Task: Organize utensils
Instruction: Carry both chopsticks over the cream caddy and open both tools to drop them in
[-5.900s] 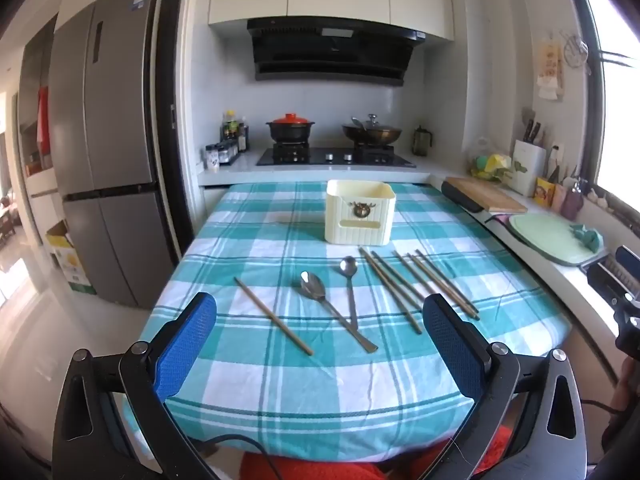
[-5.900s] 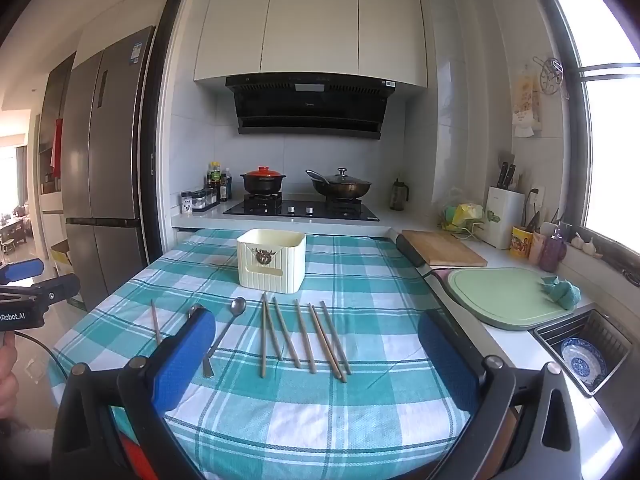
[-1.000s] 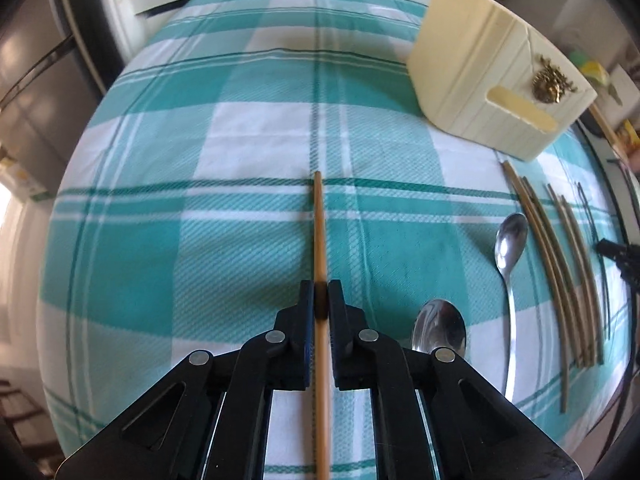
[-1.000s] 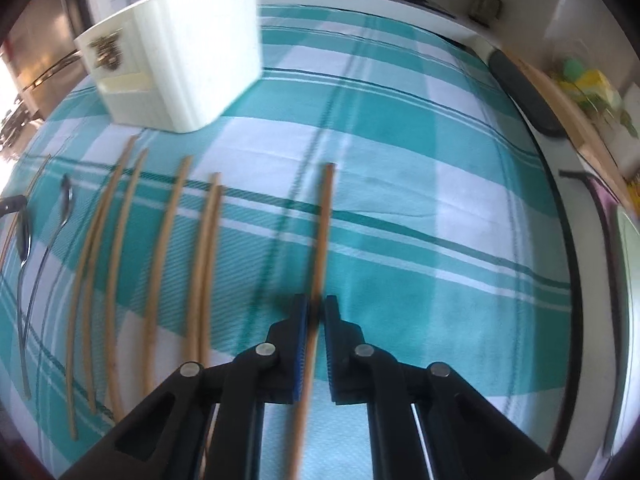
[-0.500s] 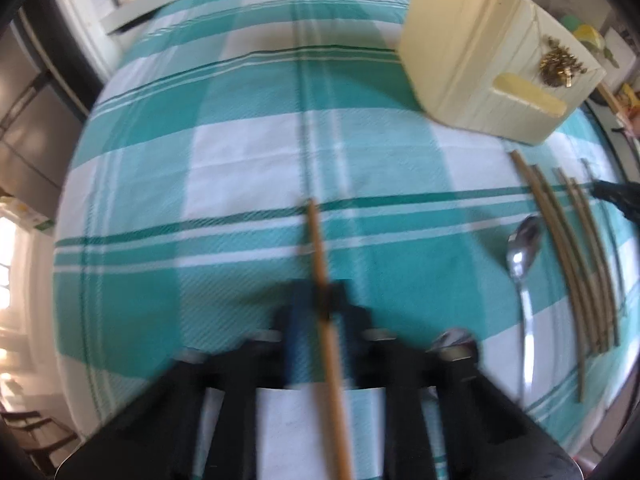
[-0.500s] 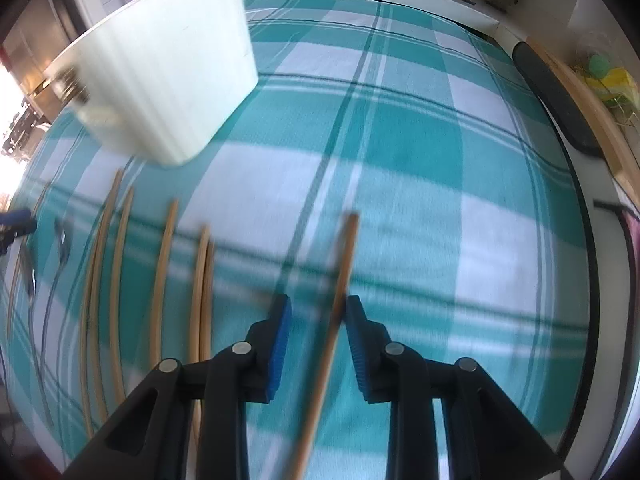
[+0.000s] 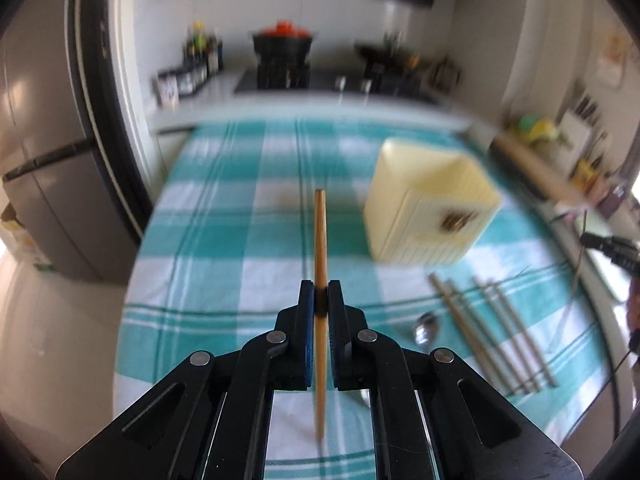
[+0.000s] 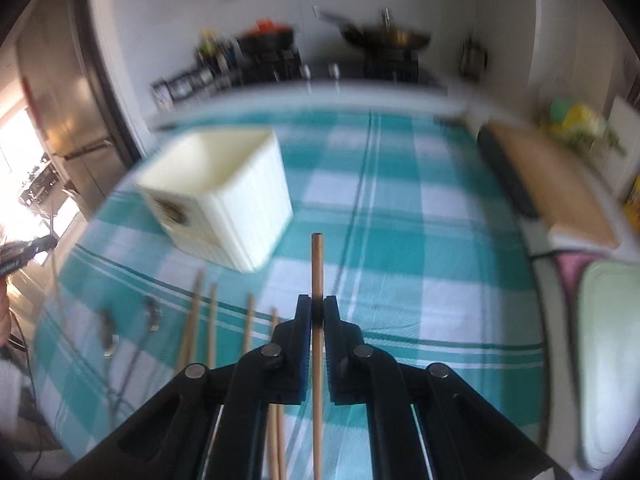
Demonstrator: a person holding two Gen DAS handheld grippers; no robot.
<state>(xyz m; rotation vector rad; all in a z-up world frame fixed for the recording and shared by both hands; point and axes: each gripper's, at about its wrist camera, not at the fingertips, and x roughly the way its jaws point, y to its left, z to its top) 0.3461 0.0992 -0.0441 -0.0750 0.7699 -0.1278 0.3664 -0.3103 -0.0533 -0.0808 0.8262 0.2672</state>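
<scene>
- Motion blur smears the cream utensil holder (image 7: 432, 208) and the stove (image 7: 332, 80) behind it.
- The right chopstick (image 8: 317, 280) runs off the bottom edge.
- The spoons (image 8: 150, 316) are blurred beyond detail.

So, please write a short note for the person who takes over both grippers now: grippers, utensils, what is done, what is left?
Left gripper: shut on one chopstick, lifted off the checked tablecloth.
Right gripper: shut on another chopstick, also lifted.
Cream holder box: stands on the cloth ahead; nothing visibly in it yet.
On the cloth: four chopsticks and two spoons between the grippers.
Done: both chopsticks picked up.
Left: probably drop both into the box, then the remaining chopsticks and spoons.
</scene>
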